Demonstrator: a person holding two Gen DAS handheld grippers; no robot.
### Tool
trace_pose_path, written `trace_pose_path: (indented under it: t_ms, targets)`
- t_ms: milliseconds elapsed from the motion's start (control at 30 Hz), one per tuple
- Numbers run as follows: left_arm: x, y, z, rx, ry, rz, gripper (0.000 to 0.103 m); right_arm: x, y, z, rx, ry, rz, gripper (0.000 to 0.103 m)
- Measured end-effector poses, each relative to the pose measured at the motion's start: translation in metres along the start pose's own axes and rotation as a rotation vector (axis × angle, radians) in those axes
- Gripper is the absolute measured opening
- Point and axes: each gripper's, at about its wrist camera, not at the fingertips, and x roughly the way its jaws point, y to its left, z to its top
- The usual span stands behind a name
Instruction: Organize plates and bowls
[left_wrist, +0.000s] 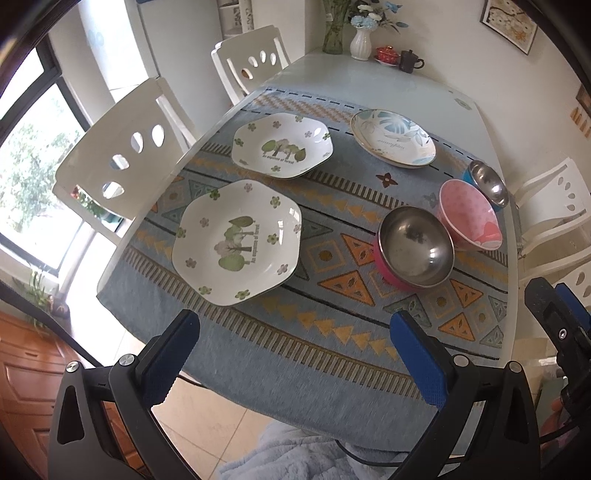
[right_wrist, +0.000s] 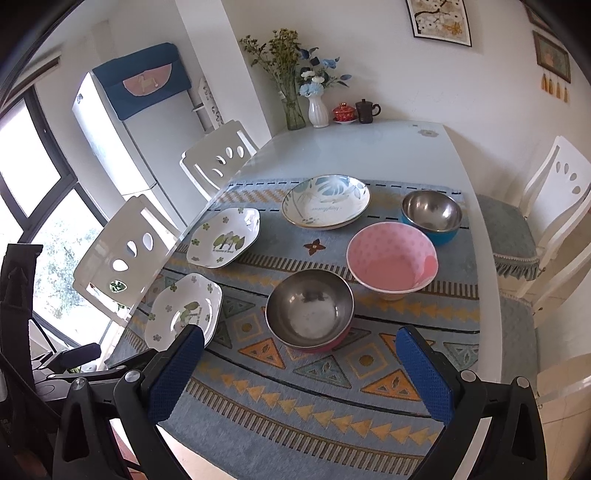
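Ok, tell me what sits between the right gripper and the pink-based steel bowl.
Nothing visible does. The right gripper is open and faces the pink-based steel bowl across bare patterned tablecloth. The pink ceramic bowl stands beyond it, to the right.

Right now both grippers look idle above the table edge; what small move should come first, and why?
Probably bring the left gripper forward and down toward the nearest tree-pattern plate. Both the left and the right gripper are open and empty, nothing is stacked yet, and that plate lies closest, matching the second tree-pattern plate behind it.
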Motion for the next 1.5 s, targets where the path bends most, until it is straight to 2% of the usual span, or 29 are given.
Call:
trace_pose_path:
  t_ms: [800, 933, 1033, 1133, 1233, 1300, 1333, 1400, 1500]
  targets:
    - [0.001, -0.005, -0.007, -0.009, 0.013, 0.013, 0.102, 0.011, -0.012, -0.006, 0.032, 0.057, 0.037, 0.103]
    - [-0.005, 0.009, -0.005, -0.035, -0.026, 0.049, 0.102, 0.015, -0.017, -0.006, 0.05, 0.073, 0.06, 0.103]
    - [-0.003, 0.039, -0.002, -0.09, -0.059, 0.082, 0.102, 0.022, -0.01, -0.005, 0.041, 0.082, 0.117, 0.103]
    - [0.017, 0.076, 0.008, -0.147, -0.092, 0.081, 0.098, 0.038, 0.014, -0.004, 0.015, 0.128, 0.227, 0.103]
    - [0.054, 0.106, 0.029, -0.143, -0.098, 0.101, 0.097, 0.061, 0.056, -0.007, -0.074, 0.173, 0.378, 0.103]
    - [0.08, 0.12, 0.043, -0.124, -0.085, 0.089, 0.097, 0.085, 0.077, -0.012, -0.096, 0.208, 0.427, 0.103]
    - [0.096, 0.125, 0.05, -0.107, -0.069, 0.073, 0.097, 0.106, 0.085, -0.015, -0.08, 0.253, 0.411, 0.103]
    - [0.125, 0.135, 0.061, -0.09, -0.037, 0.061, 0.097, 0.144, 0.093, -0.022, -0.024, 0.36, 0.37, 0.094]
    - [0.163, 0.156, 0.071, -0.137, 0.014, 0.018, 0.097, 0.183, 0.106, -0.03, 0.019, 0.438, 0.318, 0.091]
